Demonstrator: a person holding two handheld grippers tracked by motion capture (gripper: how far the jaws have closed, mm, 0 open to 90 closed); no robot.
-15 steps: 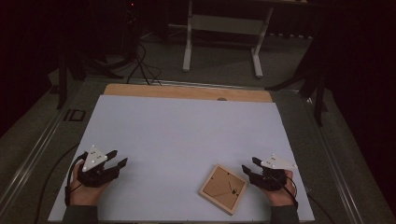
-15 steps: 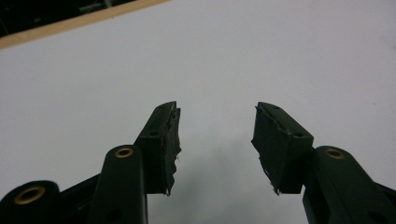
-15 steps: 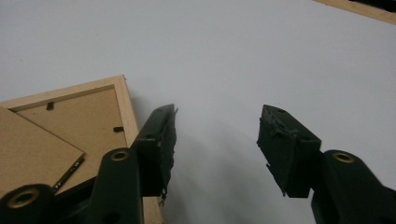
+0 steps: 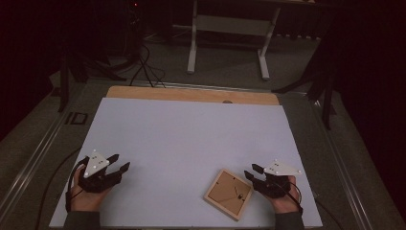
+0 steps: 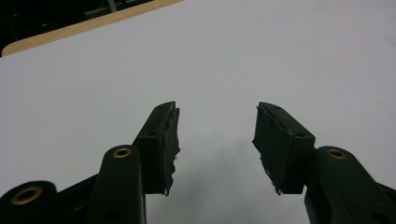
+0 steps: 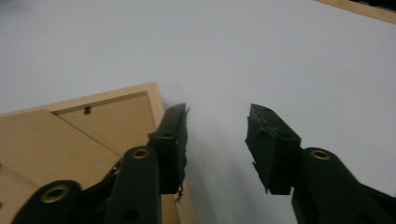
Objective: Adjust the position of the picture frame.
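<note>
In the right gripper view the wooden picture frame (image 6: 70,144) runs off the left and bottom edges, its near corner hidden behind the right gripper (image 6: 215,140)'s left jaw, so contact there cannot be told.

Bench (image 4: 191,139): flat top covered by a pale white sheet, with a bare strip of light wood (image 4: 191,94) showing along the far edge. One item lies directly on the sheet: a small square wooden picture frame (image 4: 229,193), back side up, brown backing board visible, turned at an angle to the bench edges. It sits near the front edge, right of centre. Grey floor surrounds the bench.
</note>
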